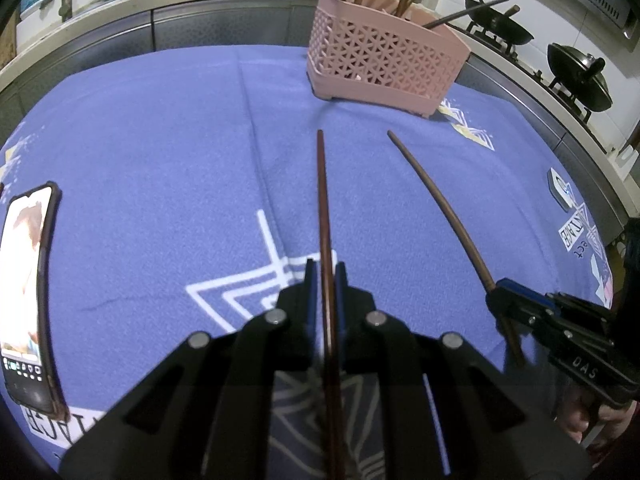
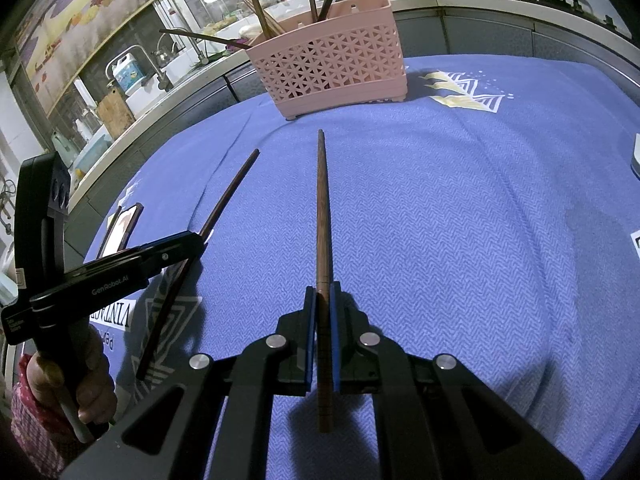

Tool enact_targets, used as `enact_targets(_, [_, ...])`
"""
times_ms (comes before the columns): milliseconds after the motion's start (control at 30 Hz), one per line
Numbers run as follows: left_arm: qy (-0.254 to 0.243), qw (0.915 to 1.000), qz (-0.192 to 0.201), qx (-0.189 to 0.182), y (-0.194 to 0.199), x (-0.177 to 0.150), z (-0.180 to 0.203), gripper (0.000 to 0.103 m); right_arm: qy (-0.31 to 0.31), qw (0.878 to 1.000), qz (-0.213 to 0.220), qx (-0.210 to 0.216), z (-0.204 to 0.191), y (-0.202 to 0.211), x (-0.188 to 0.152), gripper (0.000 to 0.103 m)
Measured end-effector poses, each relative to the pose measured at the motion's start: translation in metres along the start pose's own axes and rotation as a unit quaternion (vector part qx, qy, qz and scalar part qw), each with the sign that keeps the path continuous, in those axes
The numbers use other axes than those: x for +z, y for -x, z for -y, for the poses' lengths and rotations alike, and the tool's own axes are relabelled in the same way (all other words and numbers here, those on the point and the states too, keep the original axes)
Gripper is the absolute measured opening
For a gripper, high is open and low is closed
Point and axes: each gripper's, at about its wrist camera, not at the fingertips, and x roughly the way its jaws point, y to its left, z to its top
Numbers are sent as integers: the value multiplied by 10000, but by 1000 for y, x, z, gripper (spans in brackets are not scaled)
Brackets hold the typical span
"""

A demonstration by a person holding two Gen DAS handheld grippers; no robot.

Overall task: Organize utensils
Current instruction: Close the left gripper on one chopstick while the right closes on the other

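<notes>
My left gripper (image 1: 325, 270) is shut on a dark wooden chopstick (image 1: 323, 200) that points ahead toward the pink lattice utensil holder (image 1: 384, 64). My right gripper (image 2: 323, 292) is shut on a second brown chopstick (image 2: 321, 208), also aimed at the pink holder (image 2: 332, 72). Several chopsticks stand inside that holder. In the left wrist view the right gripper (image 1: 494, 286) and its chopstick (image 1: 436, 204) show at the right. In the right wrist view the left gripper (image 2: 200, 240) and its chopstick (image 2: 228, 196) show at the left, with a hand (image 2: 92, 384) on its handle.
A blue patterned cloth (image 1: 160, 140) covers the table. A phone (image 1: 28, 300) lies at its left edge and a small white object (image 1: 560, 190) at the right. Behind are a kitchen counter with a sink (image 2: 136, 80) and a stove with black woks (image 1: 580, 76).
</notes>
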Motion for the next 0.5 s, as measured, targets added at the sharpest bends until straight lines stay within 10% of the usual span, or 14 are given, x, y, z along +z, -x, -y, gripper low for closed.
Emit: enact_targets(500, [-11,10000,9,6,1,0,1,8,4,10000,2,-8,0,0,0,7])
